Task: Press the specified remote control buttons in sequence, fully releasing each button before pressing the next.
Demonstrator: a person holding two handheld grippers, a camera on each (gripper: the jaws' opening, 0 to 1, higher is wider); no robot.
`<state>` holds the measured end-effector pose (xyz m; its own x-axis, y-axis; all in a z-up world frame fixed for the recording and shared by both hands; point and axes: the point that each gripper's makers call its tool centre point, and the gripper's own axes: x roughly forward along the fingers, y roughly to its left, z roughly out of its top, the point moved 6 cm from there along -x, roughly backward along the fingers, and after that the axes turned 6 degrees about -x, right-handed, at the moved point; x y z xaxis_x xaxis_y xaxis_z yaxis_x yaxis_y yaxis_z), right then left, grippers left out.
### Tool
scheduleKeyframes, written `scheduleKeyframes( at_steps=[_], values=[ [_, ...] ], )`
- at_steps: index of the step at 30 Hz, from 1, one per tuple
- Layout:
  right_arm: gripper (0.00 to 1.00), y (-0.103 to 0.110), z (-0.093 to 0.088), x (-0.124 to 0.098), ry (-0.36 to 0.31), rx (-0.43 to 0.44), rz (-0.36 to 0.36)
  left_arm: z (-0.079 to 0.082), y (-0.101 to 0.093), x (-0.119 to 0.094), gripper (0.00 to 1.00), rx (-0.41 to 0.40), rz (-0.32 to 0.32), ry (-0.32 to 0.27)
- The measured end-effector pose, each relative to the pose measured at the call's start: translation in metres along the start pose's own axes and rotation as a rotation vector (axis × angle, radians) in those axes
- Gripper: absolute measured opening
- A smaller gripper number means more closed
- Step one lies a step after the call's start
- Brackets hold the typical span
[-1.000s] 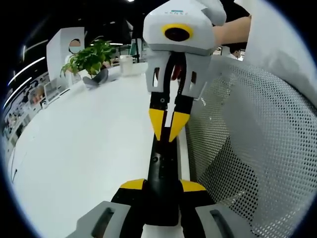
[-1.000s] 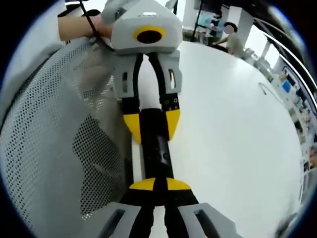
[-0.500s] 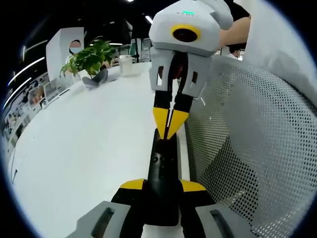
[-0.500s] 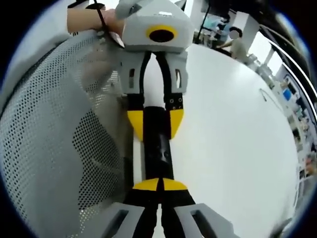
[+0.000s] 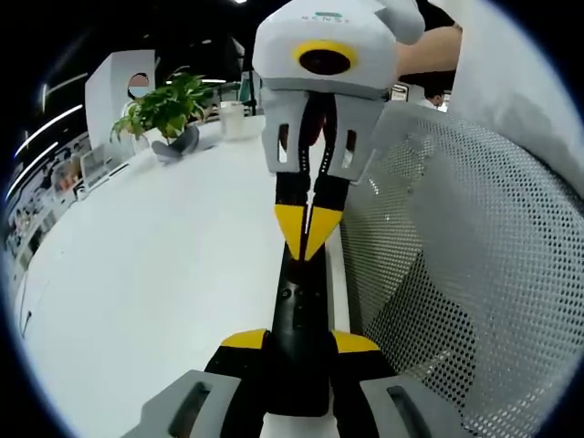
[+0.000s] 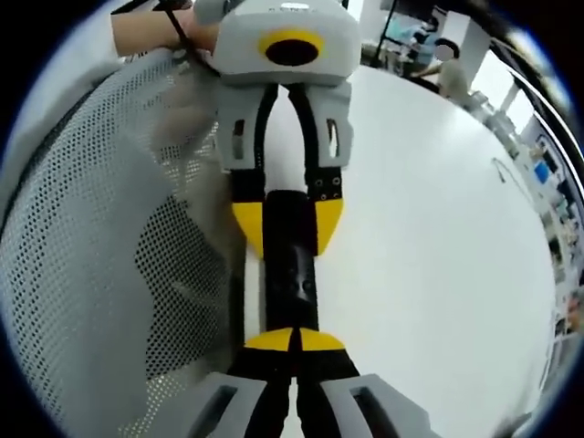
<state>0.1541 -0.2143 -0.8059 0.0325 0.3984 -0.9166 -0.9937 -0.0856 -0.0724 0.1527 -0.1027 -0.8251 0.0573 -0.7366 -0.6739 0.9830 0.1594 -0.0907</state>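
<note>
Each claw [image 5: 306, 239] [image 6: 288, 345] has a white housing, black arms, yellow tips and 2 fingers.

No legible text or labels.

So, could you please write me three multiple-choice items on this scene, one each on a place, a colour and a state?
1. Where does the potted plant stand?
A. At the far side of the white table
B. On the floor
C. On a shelf

2. What colour are the fingertips of the two grippers?
A. Red
B. Yellow
C. Green

3. What state is the left gripper in?
A. Wide open, holding nothing
B. Shut on the remote
C. Shut on a cup

Answers:
1 A: the left gripper view shows the plant on the tabletop, far from the grippers.
2 B: the tips are yellow in both views.
3 B: in the right gripper view its two tips sit against either side of the black remote.
</note>
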Motion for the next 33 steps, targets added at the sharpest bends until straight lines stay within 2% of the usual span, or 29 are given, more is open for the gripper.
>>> scheduleKeyframes(
  at_steps=[4, 5, 8, 9, 15, 20, 24, 30, 33],
  values=[
    [0.0, 0.001, -0.005, -0.001, -0.087, 0.08, -0.033, 0.0, 0.0, 0.0, 0.25, -0.002, 0.001, -0.002],
    [0.0, 0.003, -0.006, -0.001, -0.122, 0.154, -0.054, 0.0, 0.0, 0.0, 0.25, -0.003, 0.001, -0.002],
    [0.0, 0.004, -0.009, -0.002, -0.16, 0.179, -0.074, 0.0, 0.0, 0.0, 0.25, 0.0, 0.0, -0.002],
    [0.0, 0.004, -0.009, -0.002, -0.174, 0.218, -0.075, 0.0, 0.0, 0.0, 0.25, 0.0, 0.0, -0.002],
    [0.0, 0.006, -0.005, 0.001, -0.201, 0.212, -0.082, 0.0, 0.0, 0.0, 0.25, 0.0, 0.001, 0.0],
    [0.0, 0.005, 0.003, 0.003, -0.164, 0.117, -0.063, 0.0, 0.0, 0.0, 0.25, 0.0, 0.002, 0.0],
    [0.0, 0.004, 0.006, 0.004, -0.089, -0.001, -0.038, 0.0, 0.0, 0.0, 0.25, 0.001, 0.002, 0.0],
    [0.0, -0.003, 0.012, 0.006, 0.008, 0.044, 0.038, 0.0, 0.0, 0.0, 0.25, 0.0, 0.002, 0.0],
    [0.0, -0.004, 0.013, 0.006, 0.024, 0.067, 0.049, 0.0, 0.0, 0.0, 0.25, 0.0, 0.001, -0.001]
  ],
)
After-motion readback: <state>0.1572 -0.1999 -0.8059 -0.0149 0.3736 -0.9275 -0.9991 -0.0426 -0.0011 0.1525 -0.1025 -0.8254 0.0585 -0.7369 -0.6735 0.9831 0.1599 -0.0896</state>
